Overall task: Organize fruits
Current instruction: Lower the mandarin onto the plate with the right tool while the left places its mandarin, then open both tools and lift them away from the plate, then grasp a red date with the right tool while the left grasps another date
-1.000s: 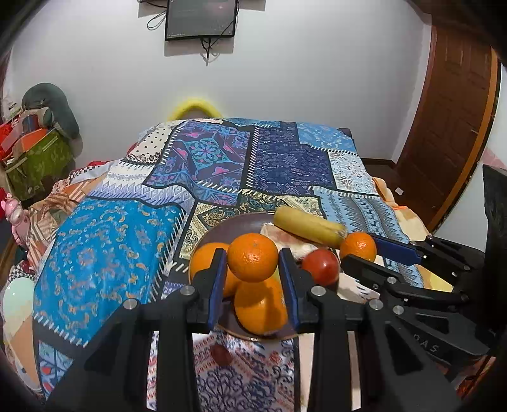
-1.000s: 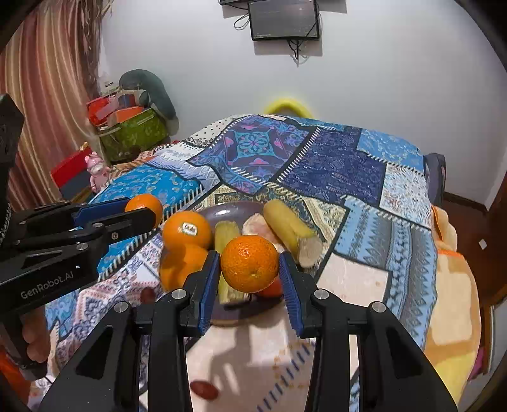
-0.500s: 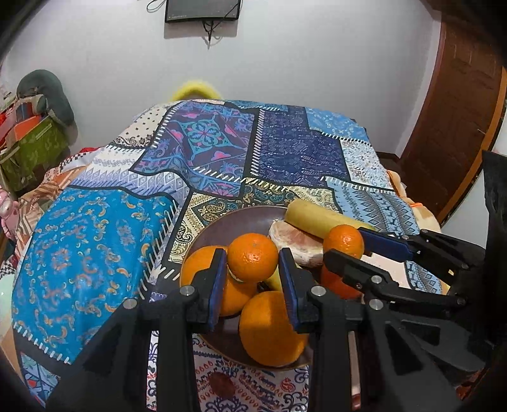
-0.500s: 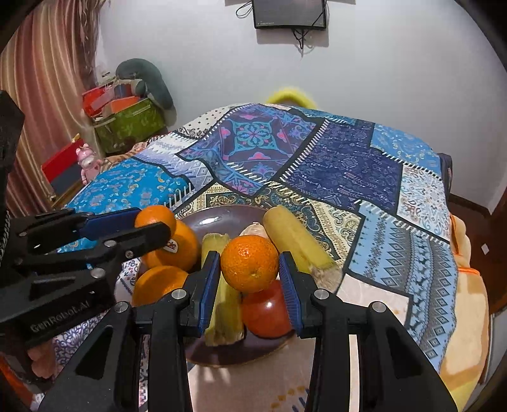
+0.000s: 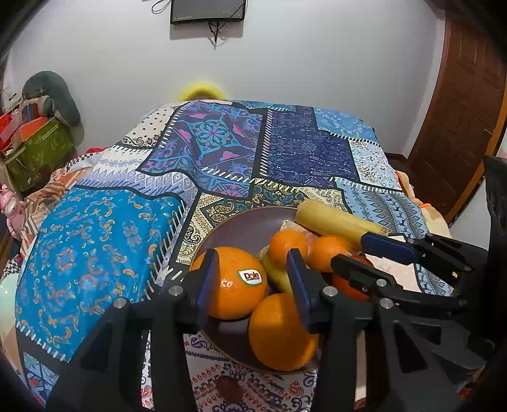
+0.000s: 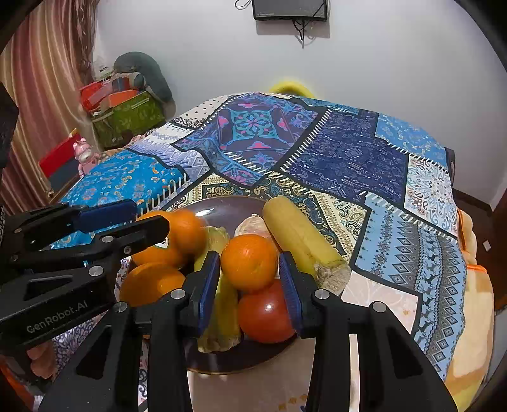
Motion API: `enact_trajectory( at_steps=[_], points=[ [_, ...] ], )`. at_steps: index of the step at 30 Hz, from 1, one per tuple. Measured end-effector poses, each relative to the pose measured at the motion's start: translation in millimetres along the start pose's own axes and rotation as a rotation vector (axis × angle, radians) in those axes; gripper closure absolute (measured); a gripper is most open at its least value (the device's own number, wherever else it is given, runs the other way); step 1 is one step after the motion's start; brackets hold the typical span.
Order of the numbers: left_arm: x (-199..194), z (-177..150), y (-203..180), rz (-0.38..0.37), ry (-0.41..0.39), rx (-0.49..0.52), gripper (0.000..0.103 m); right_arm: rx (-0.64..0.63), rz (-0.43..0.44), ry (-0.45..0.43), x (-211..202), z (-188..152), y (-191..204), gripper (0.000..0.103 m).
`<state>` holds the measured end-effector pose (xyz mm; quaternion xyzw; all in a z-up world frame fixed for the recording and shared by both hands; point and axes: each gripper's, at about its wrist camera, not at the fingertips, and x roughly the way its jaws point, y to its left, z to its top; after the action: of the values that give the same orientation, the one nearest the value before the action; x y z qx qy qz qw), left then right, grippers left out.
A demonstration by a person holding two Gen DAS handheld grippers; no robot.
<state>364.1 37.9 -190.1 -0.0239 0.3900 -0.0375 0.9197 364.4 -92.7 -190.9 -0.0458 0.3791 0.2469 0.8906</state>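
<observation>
Oranges [image 5: 234, 282], a banana [image 5: 336, 220] and a tomato [image 6: 266, 312] crowd the brown plate [image 5: 240, 228].

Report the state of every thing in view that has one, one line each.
left gripper, jaws opening, nothing pressed between them
loose mandarin, free on the fruit pile
right gripper, shut on the held mandarin
held mandarin, clamped above the plate
plate, loaded with fruit
wall screen, dark

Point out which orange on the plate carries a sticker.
The big orange at the plate's left edge, with the Dole sticker. The other oranges show none.
</observation>
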Motion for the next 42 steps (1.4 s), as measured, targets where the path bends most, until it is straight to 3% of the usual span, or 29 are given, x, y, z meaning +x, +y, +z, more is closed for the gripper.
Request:
enact_trajectory(
  at_steps=[20, 25, 28, 42],
  points=[
    [-105, -31, 15, 0.044, -0.043, 0.001, 0.058, -0.003, -0.038, -0.042, -85, -19, 21, 0.064],
    [-133, -48, 21, 0.058, -0.046, 0.004, 0.049, 0.003, -0.05, -0.039, -106, -32, 31, 0.063],
    [-143, -59, 23, 0.064, -0.037, 0.008, 0.048, 0.007, -0.057, -0.038, -116, -43, 37, 0.056],
    [-129, -102, 20, 0.041, 0.065, 0.007, 0.047, 0.053, -0.053, 0.14, -76, -100, 45, 0.056]
  ],
)
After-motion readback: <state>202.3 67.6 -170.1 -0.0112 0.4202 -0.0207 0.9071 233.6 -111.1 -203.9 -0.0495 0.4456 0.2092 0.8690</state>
